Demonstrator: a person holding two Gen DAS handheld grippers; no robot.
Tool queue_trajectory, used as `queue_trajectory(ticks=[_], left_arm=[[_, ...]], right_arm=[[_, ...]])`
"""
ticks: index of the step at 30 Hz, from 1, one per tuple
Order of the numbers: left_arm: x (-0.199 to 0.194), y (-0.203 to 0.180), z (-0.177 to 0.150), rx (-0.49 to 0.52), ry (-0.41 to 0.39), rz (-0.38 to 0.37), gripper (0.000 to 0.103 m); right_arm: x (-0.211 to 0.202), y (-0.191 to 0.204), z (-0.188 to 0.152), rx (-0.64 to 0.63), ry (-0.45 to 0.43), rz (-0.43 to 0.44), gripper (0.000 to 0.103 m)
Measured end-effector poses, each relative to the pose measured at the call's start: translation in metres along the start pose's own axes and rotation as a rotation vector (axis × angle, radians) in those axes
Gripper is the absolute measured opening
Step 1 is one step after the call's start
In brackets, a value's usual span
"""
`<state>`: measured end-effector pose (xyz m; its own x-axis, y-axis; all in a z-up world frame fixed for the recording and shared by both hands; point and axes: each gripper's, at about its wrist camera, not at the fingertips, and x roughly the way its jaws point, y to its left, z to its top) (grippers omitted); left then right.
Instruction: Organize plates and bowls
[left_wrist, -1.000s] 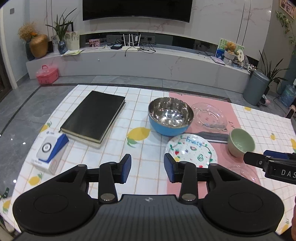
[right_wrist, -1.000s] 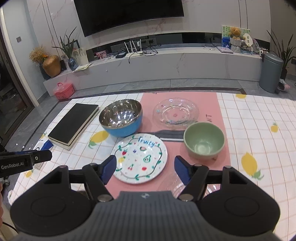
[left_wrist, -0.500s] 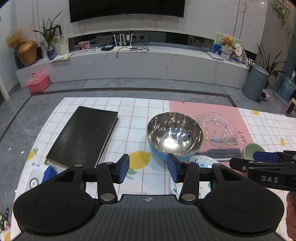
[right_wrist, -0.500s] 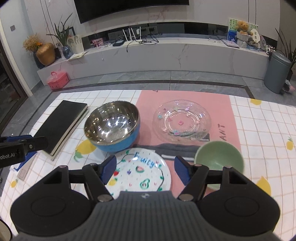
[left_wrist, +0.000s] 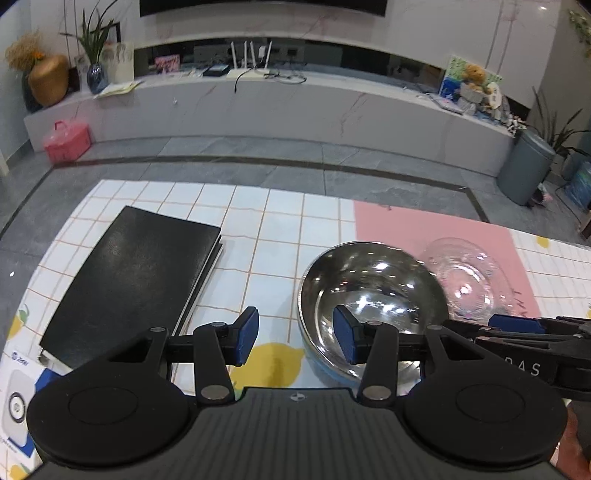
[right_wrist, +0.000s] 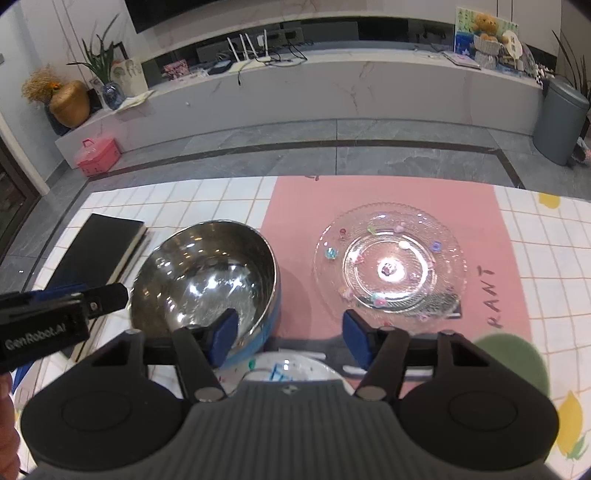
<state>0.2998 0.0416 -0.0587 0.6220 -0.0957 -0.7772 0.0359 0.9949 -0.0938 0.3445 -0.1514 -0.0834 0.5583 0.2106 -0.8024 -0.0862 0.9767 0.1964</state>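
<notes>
Plates and bowls sit on the tiled tabletop (right_wrist: 546, 236), toward its middle and right. Farthest left lies a black book (left_wrist: 133, 277), with a white-and-blue box (left_wrist: 18, 391) at the near corner. The left claw (left_wrist: 295, 338) hangs with its blue pads apart, gripping nothing, straddling the near left rim of the steel bowl (left_wrist: 369, 295). That blue-sided steel bowl (right_wrist: 207, 277) stands just left of the pink mat (right_wrist: 384, 199). The right claw (right_wrist: 290, 338) is spread wide and empty, above the painted plate (right_wrist: 284, 369), which is mostly hidden. On the mat beyond rests the clear glass plate (right_wrist: 388, 258). The green bowl (right_wrist: 517, 362) sits at the near right.
</notes>
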Motion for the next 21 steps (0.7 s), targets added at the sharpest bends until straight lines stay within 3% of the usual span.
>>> queue_trajectory(ticks=[9,12,13,17,21], left_arm=[[0.026,0.002,0.0,-0.047,0.076,-0.02,0.047],[0.032,0.0,0.001,-0.044,0.098,-0.005,0.036],[0.032,0.001,0.001,-0.046,0.101,-0.006,0.028],[0.034,0.005,0.002,-0.082,0.108,-0.049,0.012],[0.034,0.001,0.006,-0.085,0.115,-0.037,0.01]], right_arm=[[0.032,0.002,0.008,0.028,0.063,-0.008,0.045],[0.038,0.004,0.009,0.034,0.079,0.002,0.04],[0.039,0.004,0.01,0.034,0.084,0.008,0.035],[0.041,0.006,0.01,0.044,0.096,0.042,0.02],[0.041,0.012,0.011,0.041,0.101,0.021,0.014]])
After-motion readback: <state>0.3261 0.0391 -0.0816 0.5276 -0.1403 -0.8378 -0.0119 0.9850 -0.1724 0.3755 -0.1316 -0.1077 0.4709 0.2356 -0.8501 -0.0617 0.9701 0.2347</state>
